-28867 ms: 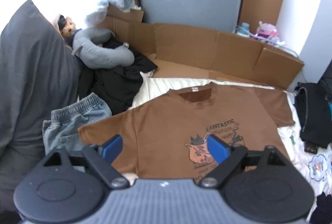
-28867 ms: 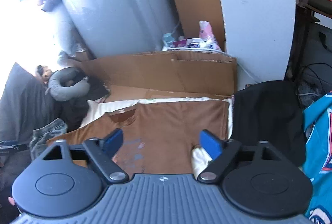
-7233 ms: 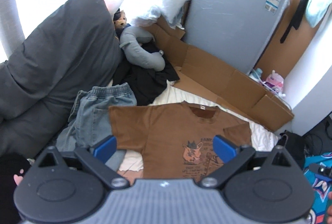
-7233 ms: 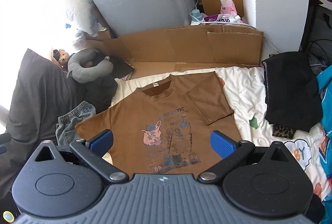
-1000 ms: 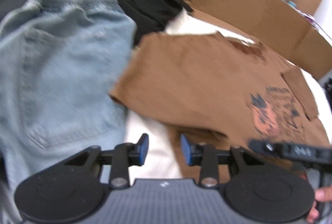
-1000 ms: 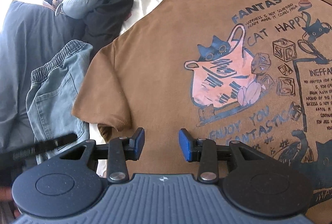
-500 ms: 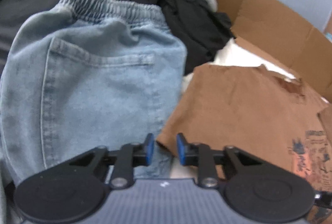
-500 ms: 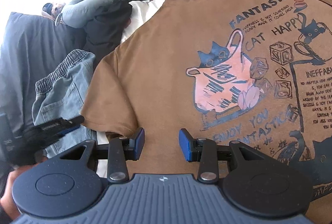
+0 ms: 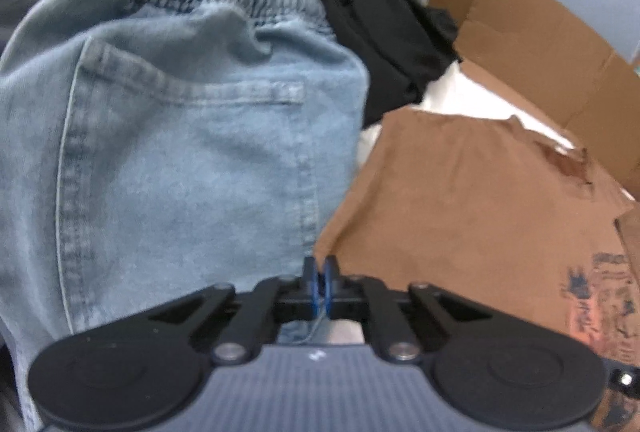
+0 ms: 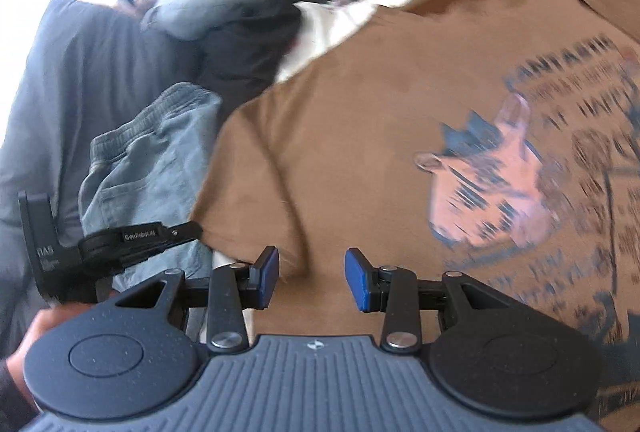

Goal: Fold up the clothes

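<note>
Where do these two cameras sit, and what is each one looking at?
Left wrist: rides the left gripper, looking down along its shut fingers at the jeans and the T-shirt sleeve corner.
Right wrist: rides the right gripper, fingers apart above the T-shirt print; a hand and the left gripper show at its left.
Shared: jeans, T-shirt, grey pillow.

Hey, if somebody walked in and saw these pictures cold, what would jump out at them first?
Probably the brown T-shirt spread flat, its pink and blue cat print filling the right of the right wrist view. Next, the light blue jeans bunched beside the shirt's sleeve, filling the left of the left wrist view. There the left gripper has its jaws shut at the sleeve's edge, while the right gripper hangs open over the shirt.
</note>
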Demonstrator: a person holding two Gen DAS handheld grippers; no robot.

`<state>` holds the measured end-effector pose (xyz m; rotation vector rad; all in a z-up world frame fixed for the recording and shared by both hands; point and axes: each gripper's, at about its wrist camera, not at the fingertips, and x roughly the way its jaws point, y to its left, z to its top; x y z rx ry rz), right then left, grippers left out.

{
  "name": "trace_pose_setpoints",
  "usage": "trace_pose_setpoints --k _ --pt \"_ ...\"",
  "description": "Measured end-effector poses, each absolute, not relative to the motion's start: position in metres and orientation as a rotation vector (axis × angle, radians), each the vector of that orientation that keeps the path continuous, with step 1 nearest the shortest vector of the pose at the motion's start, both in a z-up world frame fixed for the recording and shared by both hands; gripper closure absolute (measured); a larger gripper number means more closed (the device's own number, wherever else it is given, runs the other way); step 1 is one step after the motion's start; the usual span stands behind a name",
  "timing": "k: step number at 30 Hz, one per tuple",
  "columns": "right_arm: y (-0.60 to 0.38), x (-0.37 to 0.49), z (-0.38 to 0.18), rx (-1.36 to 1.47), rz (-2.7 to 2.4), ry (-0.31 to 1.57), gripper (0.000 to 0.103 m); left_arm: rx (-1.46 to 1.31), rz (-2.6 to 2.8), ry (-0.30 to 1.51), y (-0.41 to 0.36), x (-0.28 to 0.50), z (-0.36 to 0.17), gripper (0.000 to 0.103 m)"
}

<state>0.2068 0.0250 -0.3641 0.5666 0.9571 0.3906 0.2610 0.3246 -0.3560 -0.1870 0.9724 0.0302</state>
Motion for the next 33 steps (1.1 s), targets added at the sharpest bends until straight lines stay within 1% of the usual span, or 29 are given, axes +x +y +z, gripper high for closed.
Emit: trace_pose_setpoints --k 4,7,8,17,24,27,28,29,30,32,33 --pt "0.039 0.220 -0.358 0.534 0.445 0.935 0.059 -0.189 -0.020 0.962 0.315 0.262 -0.340 0.100" --pt "0.052 0.230 -0.353 0.495 0.497 0.911 0.051 -0.203 -0.071 0.957 0.304 0.262 -0.328 0.100" --pt "0.056 0.233 -0.352 0.485 0.510 0.906 0.050 -0.220 -0.090 0.959 0.301 0.264 -0.325 0.100" --pt "0.091 0.252 -0.338 0.431 0.599 0.852 0.050 -0.360 -0.234 0.968 0.282 0.276 -0.301 0.100" --pt "0.103 0.272 -0.336 0.390 0.565 0.809 0.050 -0.402 -0.274 0.976 0.273 0.284 -0.294 0.100" --pt "0.103 0.281 -0.336 0.377 0.560 0.795 0.051 -0.405 -0.292 0.983 0.270 0.292 -0.293 0.100" --pt "0.104 0.283 -0.336 0.377 0.560 0.793 0.057 -0.397 -0.297 0.986 0.268 0.294 -0.292 0.100" --pt "0.104 0.286 -0.337 0.378 0.560 0.791 0.065 -0.386 -0.300 0.988 0.266 0.297 -0.291 0.100" --pt "0.105 0.288 -0.337 0.374 0.559 0.790 0.070 -0.382 -0.305 0.992 0.265 0.299 -0.291 0.100" --pt "0.107 0.293 -0.339 0.363 0.550 0.794 0.092 -0.374 -0.317 0.997 0.261 0.303 -0.290 0.100" --pt "0.106 0.295 -0.339 0.362 0.546 0.795 0.098 -0.363 -0.326 1.000 0.260 0.304 -0.289 0.099"
